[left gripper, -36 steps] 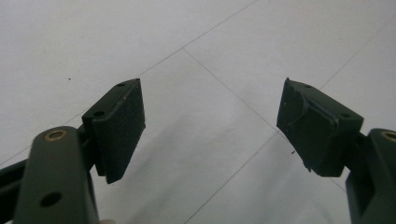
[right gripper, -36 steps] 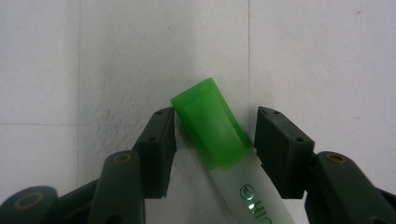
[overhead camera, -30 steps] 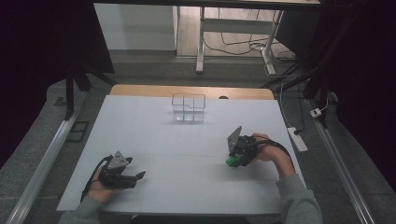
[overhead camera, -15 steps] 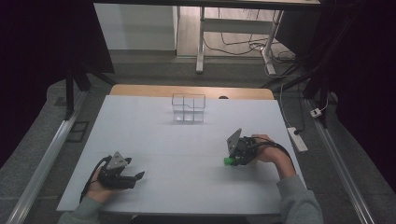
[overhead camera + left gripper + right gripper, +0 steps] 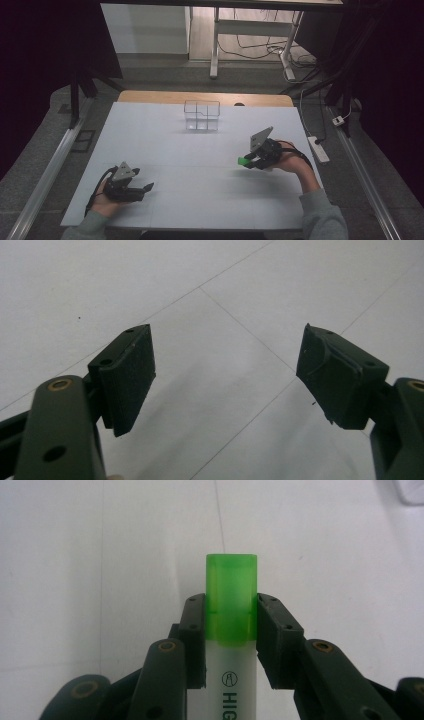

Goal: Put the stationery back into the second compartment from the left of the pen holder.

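Right gripper (image 5: 231,615) was clamped on the green-capped highlighter (image 5: 231,600), held just above the table (image 5: 200,210); left gripper (image 5: 225,375) rested agape, holding nothing. Judged best to keep the squeeze firm near the cap and carry it level toward the clear organiser (image 5: 202,115), well apart.

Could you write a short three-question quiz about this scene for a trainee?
1. True or false: the right gripper is shut on the green-capped highlighter.
2. How do the left gripper's jaws stand: A) open with nothing between them, B) shut on a cap?
3. Which thing stands at the far side of the white table?

Key: 1 true; 2 A; 3 the clear divided container.
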`<act>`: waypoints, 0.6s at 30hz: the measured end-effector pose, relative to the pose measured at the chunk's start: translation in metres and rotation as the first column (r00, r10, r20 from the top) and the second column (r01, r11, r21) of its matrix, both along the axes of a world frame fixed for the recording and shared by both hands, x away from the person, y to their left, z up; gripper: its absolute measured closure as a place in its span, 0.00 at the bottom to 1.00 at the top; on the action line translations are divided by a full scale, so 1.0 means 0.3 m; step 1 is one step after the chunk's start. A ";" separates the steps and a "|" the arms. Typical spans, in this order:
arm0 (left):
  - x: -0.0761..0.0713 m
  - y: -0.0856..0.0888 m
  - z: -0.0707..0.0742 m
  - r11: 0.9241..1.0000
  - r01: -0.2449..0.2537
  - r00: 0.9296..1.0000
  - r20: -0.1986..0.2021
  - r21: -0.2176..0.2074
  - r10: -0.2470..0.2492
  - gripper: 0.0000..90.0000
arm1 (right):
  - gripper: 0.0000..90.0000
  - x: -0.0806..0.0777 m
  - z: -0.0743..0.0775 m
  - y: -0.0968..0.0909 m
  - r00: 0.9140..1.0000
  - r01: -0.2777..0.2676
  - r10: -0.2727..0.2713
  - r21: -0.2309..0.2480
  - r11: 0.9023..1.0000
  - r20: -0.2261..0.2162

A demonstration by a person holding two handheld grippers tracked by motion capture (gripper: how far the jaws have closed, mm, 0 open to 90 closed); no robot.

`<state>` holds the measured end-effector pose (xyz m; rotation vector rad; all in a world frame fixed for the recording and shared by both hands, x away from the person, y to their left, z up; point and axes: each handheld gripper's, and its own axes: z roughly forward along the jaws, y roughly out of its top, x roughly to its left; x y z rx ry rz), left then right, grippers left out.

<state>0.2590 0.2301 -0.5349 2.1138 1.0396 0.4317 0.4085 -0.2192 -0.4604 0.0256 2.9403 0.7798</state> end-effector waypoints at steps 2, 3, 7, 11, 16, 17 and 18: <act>0.001 0.000 0.000 1.000 -0.002 1.000 0.000 0.000 0.002 0.26 | 0.74 0.001 0.011 -0.004 1.000 0.017 -0.017 0.039 0.999 -0.006; 0.002 0.001 0.000 1.000 -0.003 1.000 0.000 -0.001 0.003 0.26 | 0.74 0.002 0.016 -0.006 1.000 0.020 -0.020 0.049 0.999 -0.008; 0.003 0.002 0.002 1.000 -0.005 1.000 0.002 -0.003 0.005 0.26 | 0.74 0.002 0.029 -0.007 0.999 0.048 -0.046 0.116 0.992 -0.019; 0.003 0.005 0.003 1.000 -0.008 1.000 0.005 -0.006 0.008 0.26 | 0.74 0.003 0.047 -0.006 0.997 0.082 -0.079 0.176 0.981 -0.026; 0.003 0.005 0.004 1.000 -0.007 1.000 0.006 -0.008 0.007 0.26 | 0.74 0.000 0.068 0.002 0.992 0.126 -0.123 0.244 0.962 -0.028; 0.003 0.005 0.004 1.000 -0.007 1.000 0.006 -0.008 0.007 0.26 | 0.74 0.000 0.072 0.003 0.991 0.134 -0.131 0.256 0.957 -0.030; 0.003 0.005 0.005 1.000 -0.007 1.000 0.007 -0.009 0.007 0.26 | 0.74 0.000 0.076 0.004 0.990 0.142 -0.139 0.265 0.954 -0.033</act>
